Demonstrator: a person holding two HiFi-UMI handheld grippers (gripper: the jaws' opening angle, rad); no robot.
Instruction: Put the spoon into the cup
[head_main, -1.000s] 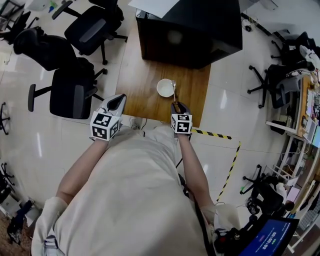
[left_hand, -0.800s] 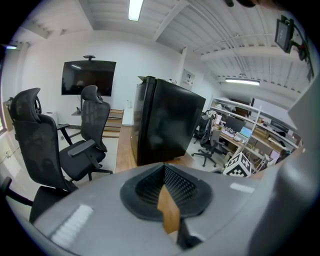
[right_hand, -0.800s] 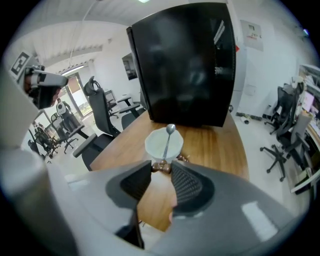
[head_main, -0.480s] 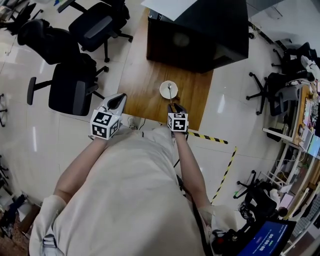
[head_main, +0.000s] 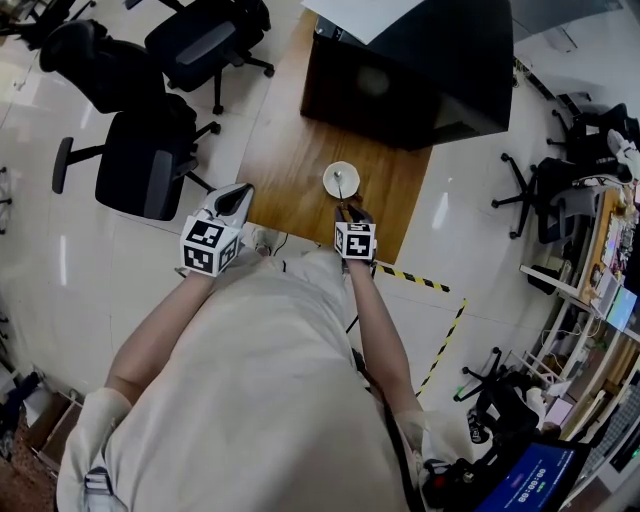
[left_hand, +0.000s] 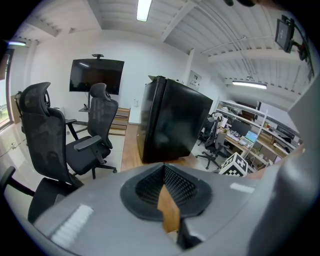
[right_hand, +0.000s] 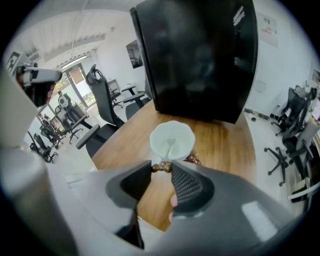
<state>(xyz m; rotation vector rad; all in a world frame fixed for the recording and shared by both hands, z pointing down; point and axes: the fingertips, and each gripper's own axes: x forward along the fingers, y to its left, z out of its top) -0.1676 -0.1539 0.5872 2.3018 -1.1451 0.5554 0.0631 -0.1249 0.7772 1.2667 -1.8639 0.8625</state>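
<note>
The right forearm reaches straight out from the body to the near edge of the table (head_main: 285, 150). Its gripper (head_main: 349, 210) tips steeply down toward the cup (head_main: 341, 180), which stands on the wood just beyond the jaw tips and in front of a black box (head_main: 410, 70). In the right gripper view the jaws are closed on the brown, beaded end of the spoon (right_hand: 169, 146). The spoon's handle slants over the cup's near rim and its bowl lies inside the cup.

The left forearm angles outward. The left gripper (head_main: 238, 196) hangs by the table's near left corner, over the floor, near a chair (head_main: 140, 175), and points forward and slightly down. Its jaws meet at the tips with nothing between them.
</note>
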